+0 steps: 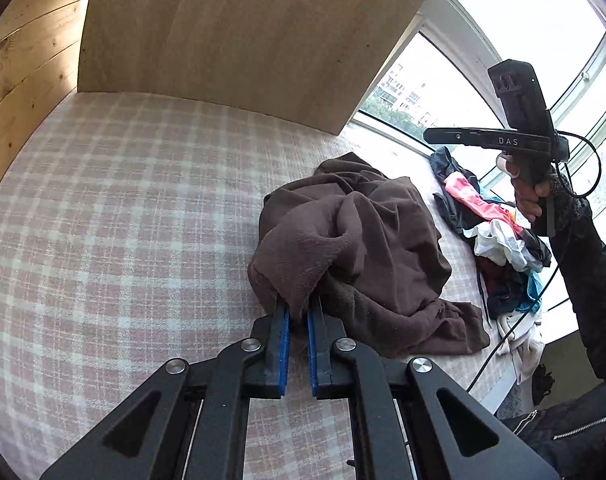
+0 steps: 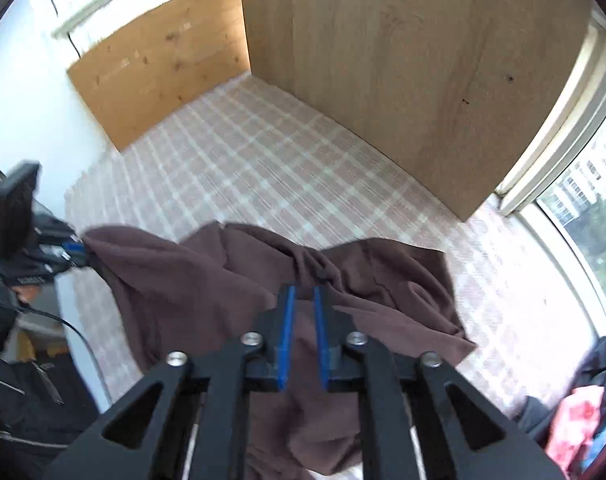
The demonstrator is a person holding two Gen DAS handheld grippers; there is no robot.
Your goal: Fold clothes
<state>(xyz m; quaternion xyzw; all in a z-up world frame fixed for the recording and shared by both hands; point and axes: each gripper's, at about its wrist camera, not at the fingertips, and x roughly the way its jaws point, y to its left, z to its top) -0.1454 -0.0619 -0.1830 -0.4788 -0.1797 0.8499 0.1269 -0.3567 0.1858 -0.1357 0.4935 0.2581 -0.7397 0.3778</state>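
Note:
A crumpled brown fleece garment [image 1: 367,240] lies on the pink plaid bed cover [image 1: 123,220]. My left gripper [image 1: 299,308] is shut on a fold at the garment's near edge, and the fabric bunches up over its blue pads. The right wrist view shows the same grip at far left, the left gripper [image 2: 77,250] pinching a corner of the brown garment [image 2: 207,280]. My right gripper [image 2: 303,296] hovers over the garment's middle, blue pads apart, nothing pressed between them. In the left wrist view the right gripper [image 1: 429,135] is raised in a hand, clear of the cloth.
A pile of mixed coloured clothes [image 1: 499,232] lies by the window, also at the right wrist view's lower right as clothes [image 2: 579,412]. A tall wooden panel [image 1: 243,32] stands at the bed's far side. A black-sleeved arm [image 1: 591,272] and a cable hang at right.

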